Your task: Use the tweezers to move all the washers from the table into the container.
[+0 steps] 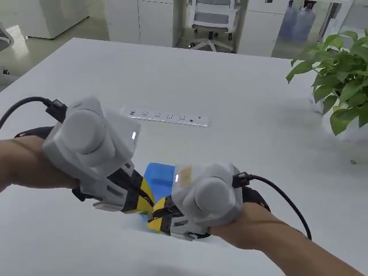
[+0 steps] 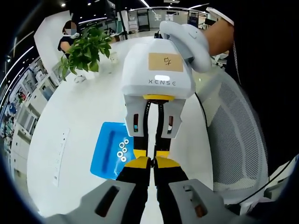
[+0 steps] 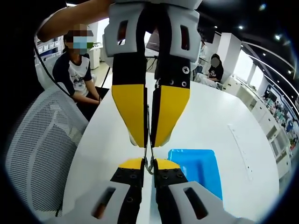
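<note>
While the left gripper (image 2: pixel 150 162) and right gripper (image 3: pixel 148 164) meet tip to tip, both clamp the tweezers (image 3: pixel 148 140); whether the prongs are spread cannot be told. The washers (image 2: pixel 123 150) lie on the blue container (image 2: pixel 100 164). This looks like tool regrasping, so next one gripper should let go.

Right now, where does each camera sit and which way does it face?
Head view: headset, looking down at left gripper, right gripper, blue container; both forearms show.
Left gripper view: rides the left gripper, faces the right one tip to tip; own jaws show.
Right gripper view: the reverse, tweezers between the jaws; own jaws show.
Shared: all three see the container.
</note>
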The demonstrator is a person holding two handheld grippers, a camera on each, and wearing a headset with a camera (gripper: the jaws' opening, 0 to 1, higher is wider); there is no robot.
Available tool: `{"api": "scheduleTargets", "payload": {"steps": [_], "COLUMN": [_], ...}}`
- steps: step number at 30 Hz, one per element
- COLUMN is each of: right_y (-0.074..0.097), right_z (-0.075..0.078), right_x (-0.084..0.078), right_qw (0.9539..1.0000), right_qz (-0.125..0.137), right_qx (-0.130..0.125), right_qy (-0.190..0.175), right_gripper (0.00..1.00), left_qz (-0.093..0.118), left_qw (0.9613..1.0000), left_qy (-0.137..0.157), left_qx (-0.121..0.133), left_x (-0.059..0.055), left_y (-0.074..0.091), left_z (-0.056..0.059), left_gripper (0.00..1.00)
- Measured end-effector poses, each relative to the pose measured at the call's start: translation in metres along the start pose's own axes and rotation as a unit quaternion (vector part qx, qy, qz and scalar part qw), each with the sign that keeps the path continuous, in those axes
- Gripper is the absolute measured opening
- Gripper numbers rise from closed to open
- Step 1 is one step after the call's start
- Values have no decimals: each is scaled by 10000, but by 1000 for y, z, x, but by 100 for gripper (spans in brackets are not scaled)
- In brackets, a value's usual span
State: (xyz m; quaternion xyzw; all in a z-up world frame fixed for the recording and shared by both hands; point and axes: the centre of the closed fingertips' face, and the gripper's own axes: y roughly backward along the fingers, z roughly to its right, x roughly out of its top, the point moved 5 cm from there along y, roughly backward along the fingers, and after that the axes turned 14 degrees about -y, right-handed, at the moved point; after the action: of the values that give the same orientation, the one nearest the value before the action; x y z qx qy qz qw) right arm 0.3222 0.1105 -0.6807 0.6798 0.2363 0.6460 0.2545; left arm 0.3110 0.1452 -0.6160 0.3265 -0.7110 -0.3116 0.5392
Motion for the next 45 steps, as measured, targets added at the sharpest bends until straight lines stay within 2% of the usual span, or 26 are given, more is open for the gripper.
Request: {"api": "scheduleTargets", "payload": {"steps": [13,23,45], "right_y": [3,-2,-22], "right_z": [26,44,74], "right_x": [2,-1,-21], "right_qw": [9998,9994,9987], "right_qz": [87,151,114], "right_qx": [-171,-240,-252], "right_qy": [-72,-175,-439], "right_gripper": [9,9,9], "left_qz": [27,56,82], "left_qw": [9998,9996,9997], "left_qy": [-158,-212,-144], "left_qx": [79,153,165], "left_x": [0,-10,-33], "left_y": [-2,-9,-34], "left_z": [-24,-40,-63], "left_gripper": [7,7,7]}}
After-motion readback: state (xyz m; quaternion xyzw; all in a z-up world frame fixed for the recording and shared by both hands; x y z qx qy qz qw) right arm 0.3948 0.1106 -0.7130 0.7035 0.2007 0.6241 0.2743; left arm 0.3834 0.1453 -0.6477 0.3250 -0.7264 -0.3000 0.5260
